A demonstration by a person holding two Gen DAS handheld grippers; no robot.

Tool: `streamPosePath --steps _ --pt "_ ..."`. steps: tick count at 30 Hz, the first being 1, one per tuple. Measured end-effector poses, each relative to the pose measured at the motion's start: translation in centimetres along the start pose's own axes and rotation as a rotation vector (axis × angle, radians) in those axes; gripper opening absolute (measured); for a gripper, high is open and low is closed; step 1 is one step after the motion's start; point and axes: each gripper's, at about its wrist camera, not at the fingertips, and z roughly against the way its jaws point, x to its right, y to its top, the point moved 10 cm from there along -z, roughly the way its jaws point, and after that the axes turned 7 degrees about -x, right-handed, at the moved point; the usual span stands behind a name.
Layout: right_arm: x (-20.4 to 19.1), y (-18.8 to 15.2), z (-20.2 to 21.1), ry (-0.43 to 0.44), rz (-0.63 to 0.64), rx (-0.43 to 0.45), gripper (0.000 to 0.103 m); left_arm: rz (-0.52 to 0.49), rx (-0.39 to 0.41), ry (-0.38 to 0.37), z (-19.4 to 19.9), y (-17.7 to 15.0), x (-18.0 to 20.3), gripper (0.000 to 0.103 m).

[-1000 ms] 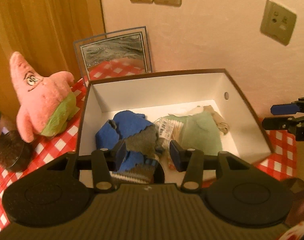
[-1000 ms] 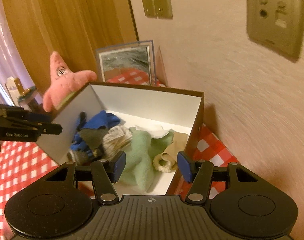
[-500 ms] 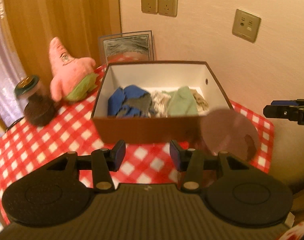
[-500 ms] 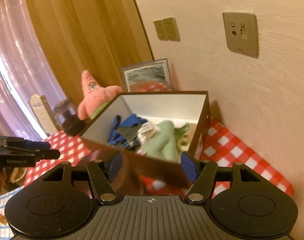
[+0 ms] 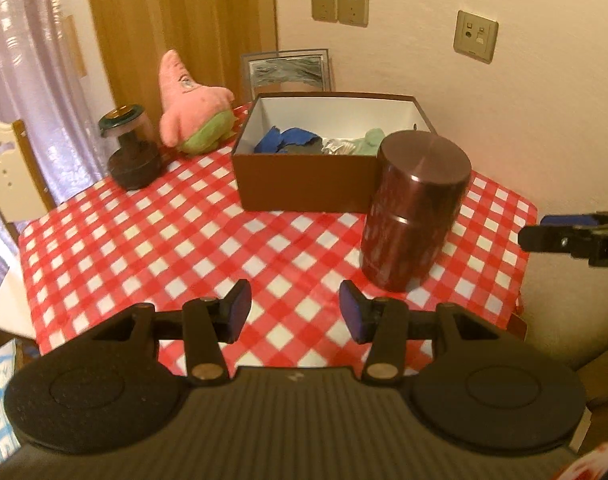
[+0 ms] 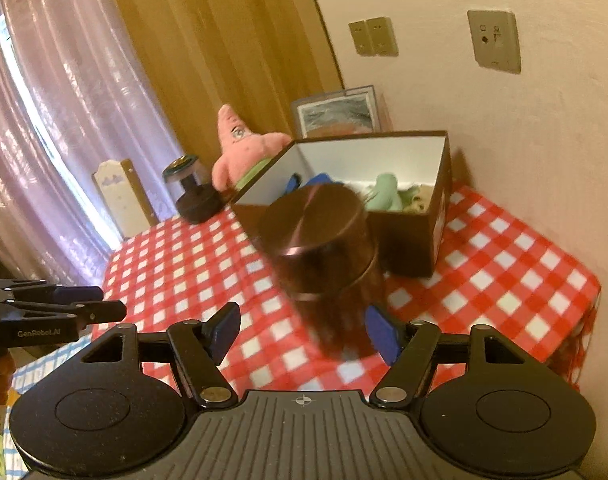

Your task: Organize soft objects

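Both the left gripper [image 5: 295,311] and right gripper [image 6: 302,334] hang parted and empty above the checked tablecloth [image 5: 184,240], the brown box [image 5: 304,184] of soft cloths at twelve o'clock.

- Red-and-white checked tablecloth [image 5: 152,236] covering the table.
- Dark metallic canister [image 5: 413,212], upright, just in front of the box's near corner.
- Framed picture [image 5: 286,70] leaning against the wall.
- 3 wall plates: 2 sockets [image 5: 339,6] together, 1 [image 5: 475,36] apart.
- Small glass-domed jar [image 5: 130,152] at the tablecloth's far left.

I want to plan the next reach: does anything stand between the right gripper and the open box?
Yes. The dark brown canister stands on the checked tablecloth directly between the right gripper and the box.
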Motion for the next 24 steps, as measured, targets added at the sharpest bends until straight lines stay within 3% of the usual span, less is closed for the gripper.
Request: streamPosePath --steps 11,24 --pt "-7.3 -8.1 2.7 -0.067 -0.005 -0.013 0.069 0.022 -0.033 -0.052 5.2 -9.5 -2.3 0.046" --pt "-17.7 -19.9 5.7 -0.091 -0.082 -0.049 0.069 -0.001 -0.026 -0.045 12.9 -20.0 -6.0 0.046"
